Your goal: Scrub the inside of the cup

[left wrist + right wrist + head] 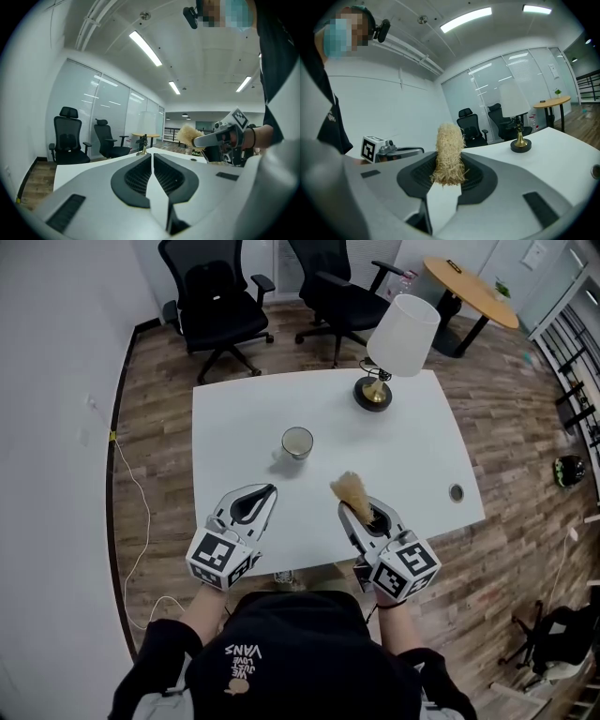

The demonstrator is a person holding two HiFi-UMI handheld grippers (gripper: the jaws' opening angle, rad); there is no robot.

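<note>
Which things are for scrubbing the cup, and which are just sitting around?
For the job: cup; scrubber; right gripper, shut on the scrubber; left gripper, shut and empty.

Just sitting around: lamp; chairs; round table.

White table [234,427], white-shaded lamp [403,334], two black office chairs [220,296], round wooden table [473,292], wood-plank floor [525,427], white wall [47,474]
</note>
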